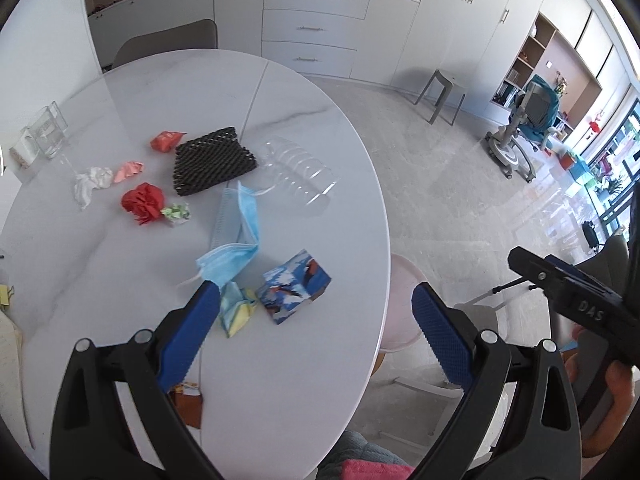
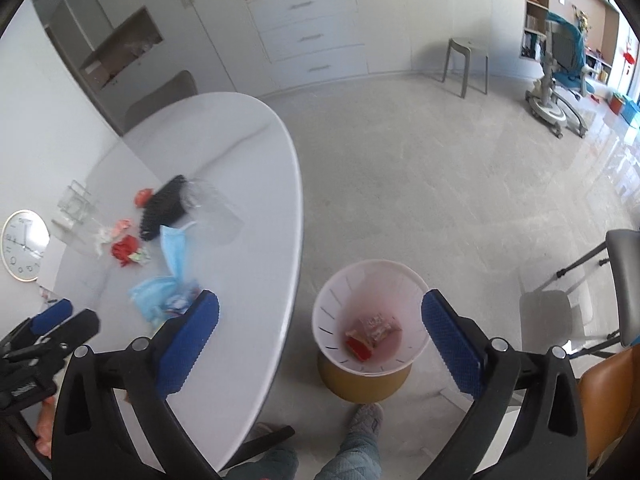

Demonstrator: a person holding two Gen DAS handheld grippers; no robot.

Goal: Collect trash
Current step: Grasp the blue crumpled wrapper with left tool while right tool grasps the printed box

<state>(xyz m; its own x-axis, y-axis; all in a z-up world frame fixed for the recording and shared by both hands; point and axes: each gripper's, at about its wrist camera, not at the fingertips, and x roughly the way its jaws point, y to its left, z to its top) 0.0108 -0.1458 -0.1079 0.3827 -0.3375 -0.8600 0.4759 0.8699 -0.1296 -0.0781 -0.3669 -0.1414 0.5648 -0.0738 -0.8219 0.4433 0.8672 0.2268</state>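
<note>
Left wrist view: left hand-held gripper (image 1: pixel 316 300) hanging spread wide, empty, over tabletop (image 1: pixel 120 92) edge; face masks (image 1: pixel 236 236), patterned box (image 1: pixel 294 286), red wad (image 1: pixel 142 202) lying mid-frame.
Right wrist view: right hand-held gripper (image 2: pixel 320 316) hanging spread wide, empty, above bin (image 2: pixel 368 320), lower centre; red wrapper (image 2: pixel 370 334) lying inside.

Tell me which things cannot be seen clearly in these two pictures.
- Orange packet, left wrist view: mostly hidden behind the left claw.
- Trash in the bin, right wrist view: too small and blurred to identify.
- Blue masks, right wrist view: blurred, partly behind the right claw.
</note>
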